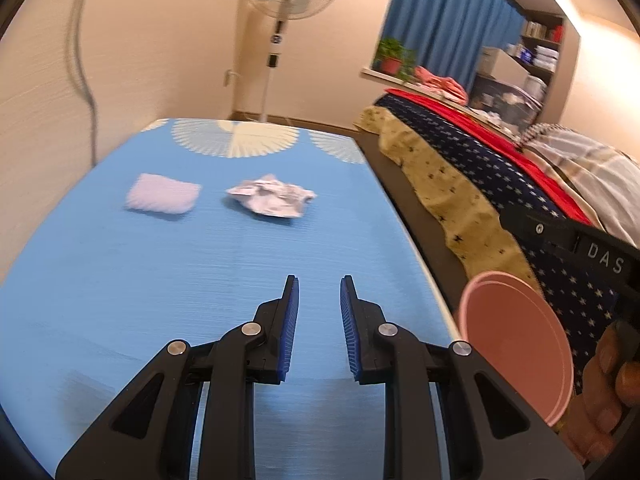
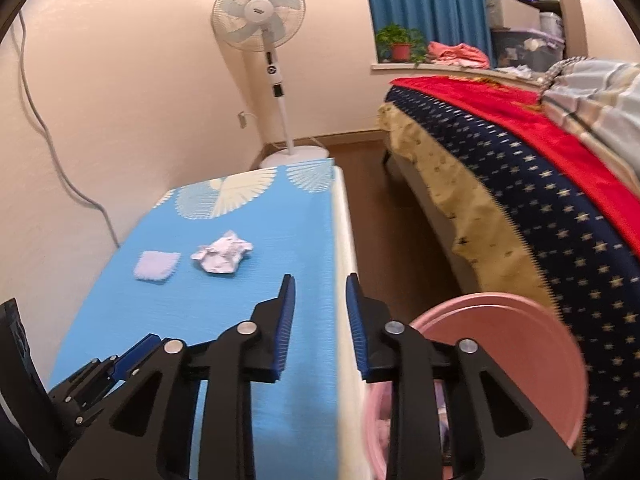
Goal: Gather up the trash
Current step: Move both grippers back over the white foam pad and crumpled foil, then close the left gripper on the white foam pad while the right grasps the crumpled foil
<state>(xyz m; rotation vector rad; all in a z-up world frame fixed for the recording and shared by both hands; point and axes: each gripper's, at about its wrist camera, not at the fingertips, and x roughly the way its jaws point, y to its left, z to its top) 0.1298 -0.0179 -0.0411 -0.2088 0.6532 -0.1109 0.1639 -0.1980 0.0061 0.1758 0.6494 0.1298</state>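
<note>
Bed (image 2: 560,208) along the right side, navy star cover with a red blanket on top and a yellow star sheet hanging at the edge. Blue-covered table (image 1: 200,280) fills the left, white leaf print at its far end, wall just beside it. Standing fan (image 2: 260,12) on the floor beyond the table's far end. Blue curtain (image 2: 432,4) behind the bed, potted plant (image 2: 400,46) on the sill. Pink bin (image 2: 500,360) on the floor between table and bed, near the table's close corner; something inside, too blurred to tell. Left gripper (image 1: 319,284) over the near part of the table, fingers slightly apart, nothing between them. Right gripper (image 2: 320,284) over the table's right edge, just beside the bin, fingers slightly apart, empty. Crumpled paper (image 1: 272,198) lies mid-table, well ahead of both grippers. Pale folded tissue (image 1: 162,198) just to its left, not touching.
</note>
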